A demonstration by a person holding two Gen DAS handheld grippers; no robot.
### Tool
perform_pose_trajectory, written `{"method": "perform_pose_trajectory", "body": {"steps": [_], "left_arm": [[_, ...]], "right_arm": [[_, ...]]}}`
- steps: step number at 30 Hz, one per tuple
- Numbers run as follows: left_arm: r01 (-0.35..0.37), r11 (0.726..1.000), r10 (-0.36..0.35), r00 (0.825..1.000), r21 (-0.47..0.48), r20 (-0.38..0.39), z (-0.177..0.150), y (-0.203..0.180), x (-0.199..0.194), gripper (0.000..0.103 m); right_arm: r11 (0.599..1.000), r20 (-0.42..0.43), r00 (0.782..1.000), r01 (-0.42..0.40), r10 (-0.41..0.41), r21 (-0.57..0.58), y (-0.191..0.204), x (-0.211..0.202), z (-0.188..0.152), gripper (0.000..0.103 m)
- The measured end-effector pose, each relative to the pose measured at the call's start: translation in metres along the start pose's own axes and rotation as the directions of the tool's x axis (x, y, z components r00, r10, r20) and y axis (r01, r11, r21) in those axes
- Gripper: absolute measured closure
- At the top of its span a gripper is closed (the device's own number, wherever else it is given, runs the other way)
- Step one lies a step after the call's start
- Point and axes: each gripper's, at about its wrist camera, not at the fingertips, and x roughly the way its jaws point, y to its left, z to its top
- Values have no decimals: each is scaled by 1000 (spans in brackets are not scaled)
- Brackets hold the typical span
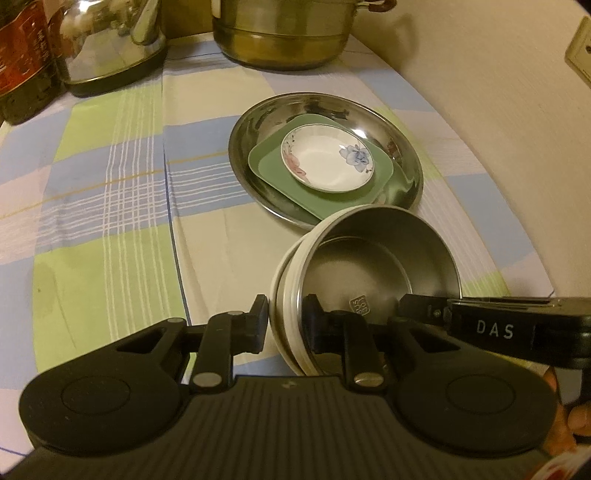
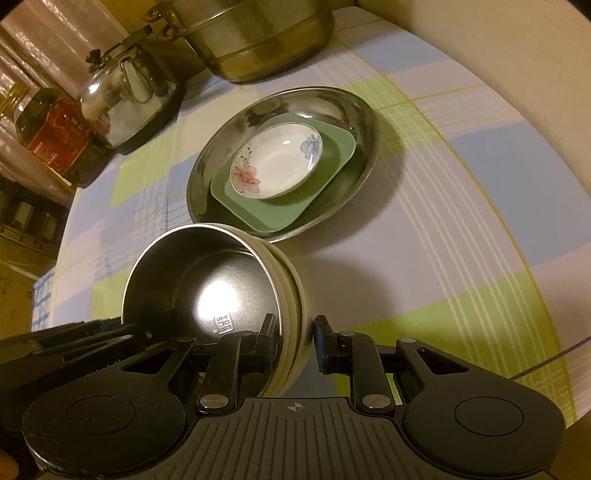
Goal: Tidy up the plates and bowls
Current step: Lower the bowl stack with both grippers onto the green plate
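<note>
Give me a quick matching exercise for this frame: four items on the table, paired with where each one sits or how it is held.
1. floral saucer
2. green square plate
3. steel bowl
4. kettle

A. gripped at its rim by both tools
B. directly inside the steel tray
C. on top of the green plate
D. at the back, beside the big pot

Pairs: 1-C, 2-B, 3-A, 4-D

Steel pot [image 1: 282, 33] at the table's far edge: upper part cut off by the frame top in both views. Kettle [image 1: 110, 44]: top cut off in the left wrist view. Bottle [image 1: 24, 62] at the far left corner: cap out of frame, label print too blurred to read. Green plate [image 1: 328, 177]: middle hidden under the flowered dish [image 1: 327, 162]. Steel bowl [image 2: 207, 280]: near rim hidden behind both grippers' fingers.
</note>
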Motion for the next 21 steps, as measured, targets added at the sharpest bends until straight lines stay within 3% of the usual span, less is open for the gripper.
{"method": "perform_pose_trajectory", "body": {"steps": [21], "left_arm": [[86, 993, -83, 996, 82, -40, 7, -11, -8, 84]], "right_arm": [[999, -13, 999, 31, -31, 31, -8, -22, 1, 82]]}}
